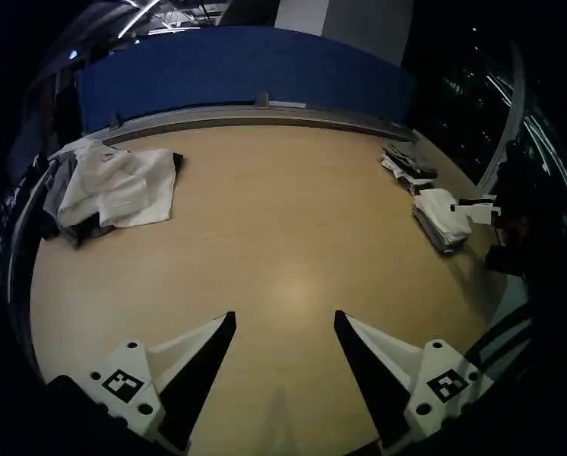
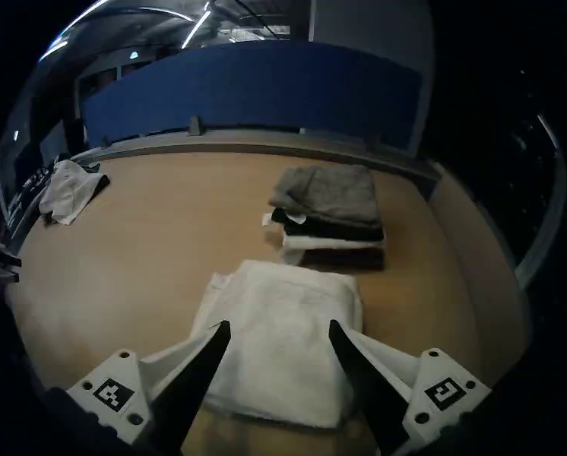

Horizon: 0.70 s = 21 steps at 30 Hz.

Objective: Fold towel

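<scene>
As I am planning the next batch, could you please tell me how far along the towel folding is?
Done: a white towel lies folded near the folded stack. In hand: nothing; the left claw and right claw are both open. Left: the rumpled pile across the table.

Both cams low over table, face blue divider; R near towel.

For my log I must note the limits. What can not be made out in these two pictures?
Right gripper view: near corners of the folded white towel, behind the open right tongs.
Right gripper view: lower layers of the towel stack, covered from above.
Left gripper view: grey pieces in the loose pile, under a white one.
</scene>
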Available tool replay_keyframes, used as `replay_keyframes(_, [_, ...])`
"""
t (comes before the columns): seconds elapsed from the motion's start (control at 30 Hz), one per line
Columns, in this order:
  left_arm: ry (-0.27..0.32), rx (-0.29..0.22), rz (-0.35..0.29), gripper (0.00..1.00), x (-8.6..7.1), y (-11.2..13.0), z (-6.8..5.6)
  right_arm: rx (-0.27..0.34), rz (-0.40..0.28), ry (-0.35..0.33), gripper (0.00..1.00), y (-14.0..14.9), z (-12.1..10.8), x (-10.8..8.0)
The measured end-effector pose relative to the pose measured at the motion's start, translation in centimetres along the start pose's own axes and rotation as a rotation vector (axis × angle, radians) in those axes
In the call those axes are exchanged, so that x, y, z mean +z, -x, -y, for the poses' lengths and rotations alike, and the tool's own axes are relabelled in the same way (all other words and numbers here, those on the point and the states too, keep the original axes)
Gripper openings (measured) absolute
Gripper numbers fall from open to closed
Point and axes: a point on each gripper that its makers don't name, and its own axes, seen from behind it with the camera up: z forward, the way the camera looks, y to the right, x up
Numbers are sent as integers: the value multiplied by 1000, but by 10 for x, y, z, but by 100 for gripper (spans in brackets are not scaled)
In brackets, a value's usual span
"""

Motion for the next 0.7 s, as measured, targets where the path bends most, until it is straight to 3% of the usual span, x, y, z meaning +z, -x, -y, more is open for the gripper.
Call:
replay_keyframes(0.3, [-1, 3, -1, 96, -2, 1, -1, 22, 9, 7, 100, 24, 8, -6])
replay_keyframes(0.57, [-4, 8, 0, 96, -2, 2, 0, -3, 66, 14, 100, 52, 6, 4])
replay_keyframes(0.7, [-7, 6, -3, 96, -3, 1, 2, -7, 69, 12, 100, 53, 6, 6])
